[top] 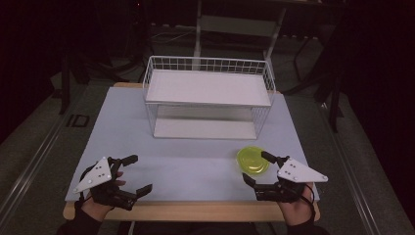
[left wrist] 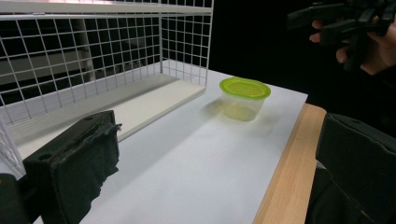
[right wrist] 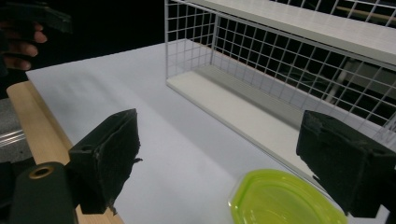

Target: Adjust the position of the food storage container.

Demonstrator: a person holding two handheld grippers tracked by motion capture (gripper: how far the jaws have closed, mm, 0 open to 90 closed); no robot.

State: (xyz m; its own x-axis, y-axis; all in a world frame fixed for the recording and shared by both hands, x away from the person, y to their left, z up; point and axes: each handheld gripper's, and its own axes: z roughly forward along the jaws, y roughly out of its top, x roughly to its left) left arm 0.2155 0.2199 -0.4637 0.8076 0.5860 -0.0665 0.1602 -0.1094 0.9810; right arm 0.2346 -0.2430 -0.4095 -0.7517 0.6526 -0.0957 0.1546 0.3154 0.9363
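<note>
One tabletop point(top: 195, 169), white with a wooden edge showing along its near side; one wire rack point(top: 208, 98) standing on it, with two white shelf boards, an upper and a lower; one plastic container point(top: 252, 160), clear-bodied with one yellow-green lid; two hand-held grippers, the left hand-held gripper point(top: 136, 173) and the right hand-held gripper point(top: 257, 167), each with two black jaws set wide apart and each carrying one grey three-cornered plate; two hands, one per gripper; behind the tabletop the room is too dark to count anything, though at least one pale upright frame seems to stand there.
</note>
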